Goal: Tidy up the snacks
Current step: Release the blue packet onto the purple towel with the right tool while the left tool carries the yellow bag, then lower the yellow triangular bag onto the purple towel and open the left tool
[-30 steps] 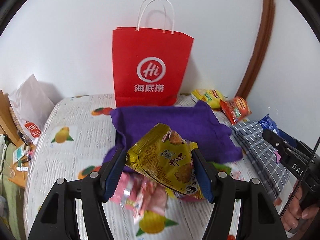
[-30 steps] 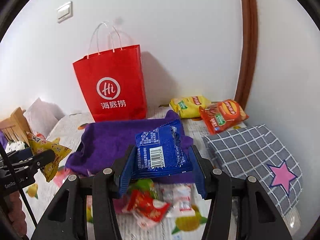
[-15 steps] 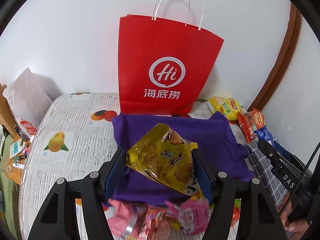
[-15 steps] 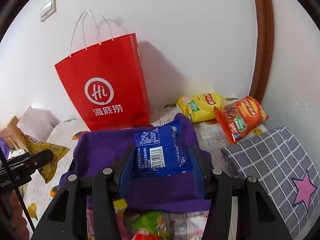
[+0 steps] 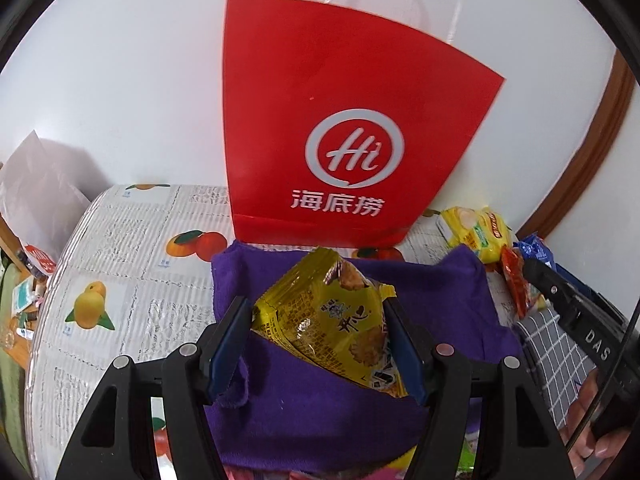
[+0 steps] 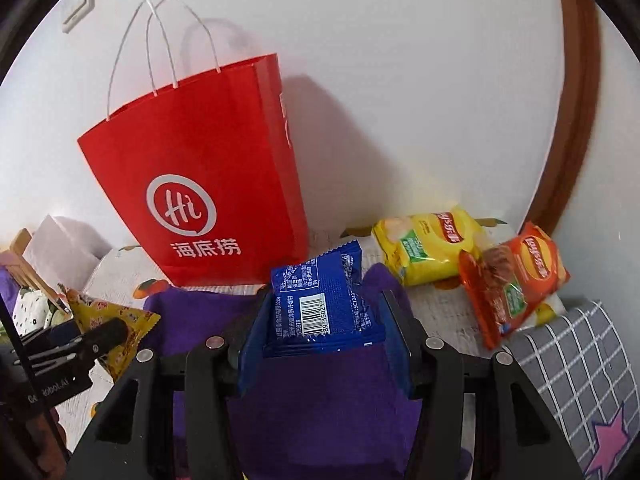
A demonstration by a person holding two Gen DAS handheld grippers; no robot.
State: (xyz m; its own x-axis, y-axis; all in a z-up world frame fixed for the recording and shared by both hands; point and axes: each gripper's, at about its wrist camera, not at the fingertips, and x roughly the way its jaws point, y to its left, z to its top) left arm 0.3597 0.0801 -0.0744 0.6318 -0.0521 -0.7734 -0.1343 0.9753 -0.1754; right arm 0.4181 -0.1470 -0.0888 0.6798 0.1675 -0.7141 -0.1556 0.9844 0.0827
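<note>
My left gripper (image 5: 318, 344) is shut on a yellow snack packet (image 5: 332, 320) and holds it above a purple cloth (image 5: 436, 292), facing a red paper bag (image 5: 344, 128) that stands against the wall. My right gripper (image 6: 324, 328) is shut on a blue snack packet (image 6: 320, 300) above the same purple cloth (image 6: 320, 408), with the red paper bag (image 6: 200, 176) ahead to the left. The left gripper with its yellow packet (image 6: 116, 320) shows at the right wrist view's left edge.
A yellow chip bag (image 6: 432, 244) and an orange chip bag (image 6: 516, 276) lie by the wall on the right. A grey checked cloth with a pink star (image 6: 576, 376) lies at the right. The fruit-print tablecloth (image 5: 120, 280) covers the table. A white bag (image 5: 36, 192) stands at the left.
Both grippers have moved forward over the purple cloth toward the red bag, each still holding its packet. The loose snacks at the front have dropped out of view.
</note>
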